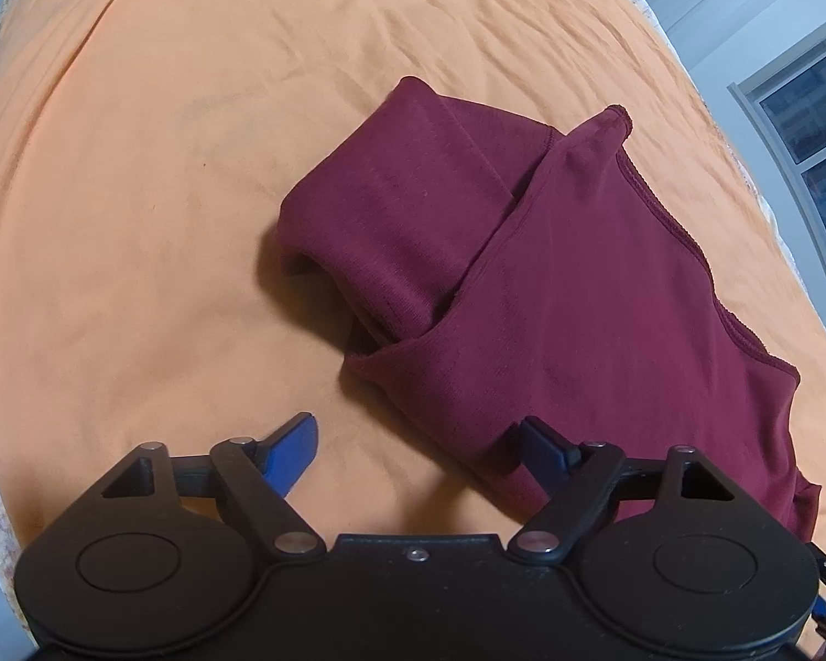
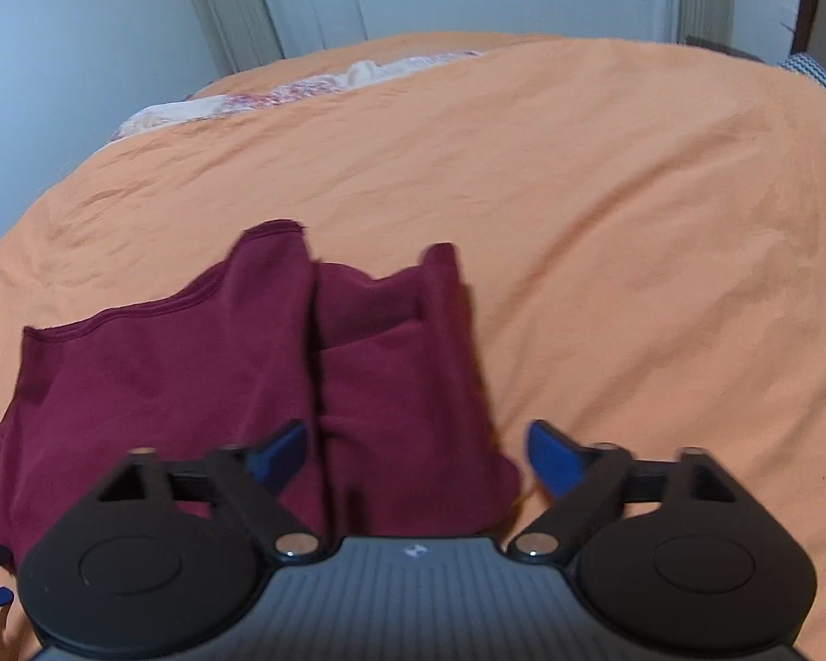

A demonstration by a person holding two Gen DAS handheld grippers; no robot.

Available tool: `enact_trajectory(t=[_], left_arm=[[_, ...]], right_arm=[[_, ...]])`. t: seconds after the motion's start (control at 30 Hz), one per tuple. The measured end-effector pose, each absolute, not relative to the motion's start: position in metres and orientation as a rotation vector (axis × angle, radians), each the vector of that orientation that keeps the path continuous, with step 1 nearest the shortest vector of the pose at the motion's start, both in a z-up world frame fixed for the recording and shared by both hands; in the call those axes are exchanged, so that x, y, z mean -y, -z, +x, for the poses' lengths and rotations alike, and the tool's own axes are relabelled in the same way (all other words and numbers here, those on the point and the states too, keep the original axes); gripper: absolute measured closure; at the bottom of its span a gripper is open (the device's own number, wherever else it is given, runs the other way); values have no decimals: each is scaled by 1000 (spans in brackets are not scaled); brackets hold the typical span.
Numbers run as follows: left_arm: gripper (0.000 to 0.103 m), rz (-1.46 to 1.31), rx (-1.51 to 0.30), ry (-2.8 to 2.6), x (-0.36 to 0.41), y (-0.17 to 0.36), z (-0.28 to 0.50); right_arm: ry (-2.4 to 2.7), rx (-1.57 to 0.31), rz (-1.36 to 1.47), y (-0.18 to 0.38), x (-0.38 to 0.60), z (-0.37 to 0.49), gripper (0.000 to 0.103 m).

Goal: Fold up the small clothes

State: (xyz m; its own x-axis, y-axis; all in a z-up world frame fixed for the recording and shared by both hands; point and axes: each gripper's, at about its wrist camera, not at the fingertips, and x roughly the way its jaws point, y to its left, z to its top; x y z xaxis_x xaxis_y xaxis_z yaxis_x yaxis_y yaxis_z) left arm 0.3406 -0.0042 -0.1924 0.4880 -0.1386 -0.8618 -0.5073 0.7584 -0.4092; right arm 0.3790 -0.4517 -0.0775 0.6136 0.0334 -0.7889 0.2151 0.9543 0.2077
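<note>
Orange bedsheet (image 1: 165,193), window (image 1: 804,110)

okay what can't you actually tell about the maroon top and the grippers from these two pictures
- Maroon top: its near edge, left wrist view, hidden behind the left gripper.
- Its left end, right wrist view, cut off by the frame edge.
- Fold layers: smeared by motion blur above the right gripper.

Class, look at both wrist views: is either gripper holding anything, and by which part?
Nothing is held. The left gripper and right gripper are both open over the dark red knit garment.
</note>
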Motion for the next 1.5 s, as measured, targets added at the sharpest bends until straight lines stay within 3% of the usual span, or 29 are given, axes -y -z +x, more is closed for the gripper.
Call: enact_trajectory(t=[0.07, 0.6, 1.03, 1.5], left_arm=[[16, -715, -1056, -248, 3, 193, 340], [12, -733, -1074, -239, -5, 194, 339], [1, -738, -1084, -248, -7, 195, 344], [1, -786, -996, -267, -12, 192, 332]], right_arm=[[67, -886, 270, 73, 431, 375, 0], [-264, -935, -47, 86, 277, 391, 0], [-286, -1040, -105, 112, 259, 393, 0], [-284, -1078, -138, 122, 259, 393, 0]])
